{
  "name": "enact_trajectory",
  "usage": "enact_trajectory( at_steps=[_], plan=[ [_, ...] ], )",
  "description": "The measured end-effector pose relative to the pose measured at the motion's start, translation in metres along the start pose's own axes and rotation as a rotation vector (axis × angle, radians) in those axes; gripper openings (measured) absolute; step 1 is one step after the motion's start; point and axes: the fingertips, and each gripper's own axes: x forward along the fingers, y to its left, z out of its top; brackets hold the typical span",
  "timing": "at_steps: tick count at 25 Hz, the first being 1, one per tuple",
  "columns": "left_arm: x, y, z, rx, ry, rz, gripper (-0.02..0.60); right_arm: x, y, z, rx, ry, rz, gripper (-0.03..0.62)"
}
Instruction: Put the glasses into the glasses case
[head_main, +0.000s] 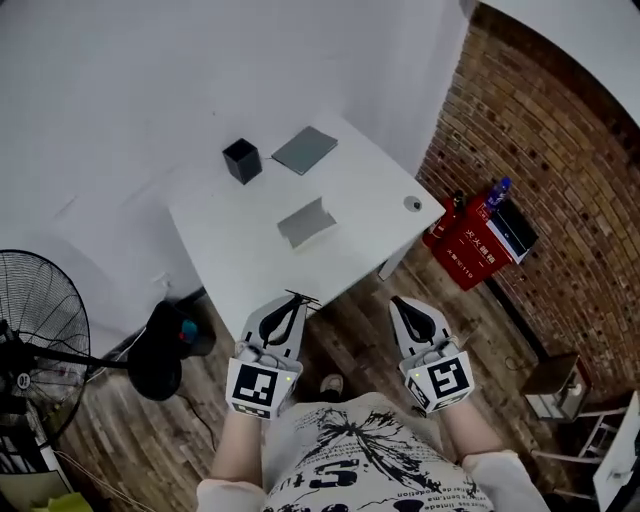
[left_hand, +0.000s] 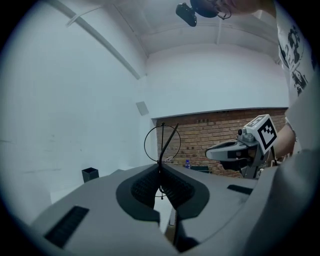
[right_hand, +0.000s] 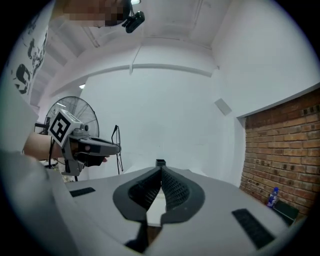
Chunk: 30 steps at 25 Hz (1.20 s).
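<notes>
Left hand-held gripper (head_main: 289, 302) clamps the wiry glasses (left_hand: 161, 150); right hand-held gripper (head_main: 402, 302) is closed, empty. Thinly pinched, they could swivel or drop before the glasses case (head_main: 307, 222) ahead.

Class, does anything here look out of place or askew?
Only the glasses: they are pinched in the shut left gripper by the near edge of the table, one arm splayed at an angle.

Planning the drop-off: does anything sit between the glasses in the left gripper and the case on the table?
Nothing visible. Only bare white table lies between the glasses, held by the left gripper, and the grey glasses case.
</notes>
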Motion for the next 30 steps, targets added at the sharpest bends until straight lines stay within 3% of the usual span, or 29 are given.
enact_trajectory(
  at_steps=[5,8,25,30],
  plan=[
    [0.042,0.051,-0.006,0.001,0.038,0.026,0.017,0.068,-0.029,0.0,0.023,0.006,-0.015,0.015],
    [0.058,0.074,-0.013,-0.014,0.049,0.062,0.017,0.103,-0.04,-0.003,0.025,0.009,0.019,0.015],
    [0.179,0.143,-0.042,-0.027,0.206,0.284,0.017,0.273,-0.112,-0.018,-0.027,0.05,0.391,0.015],
    [0.218,0.154,-0.069,0.011,0.309,0.287,0.017,0.304,-0.13,-0.035,-0.023,0.081,0.481,0.015]
  ],
)
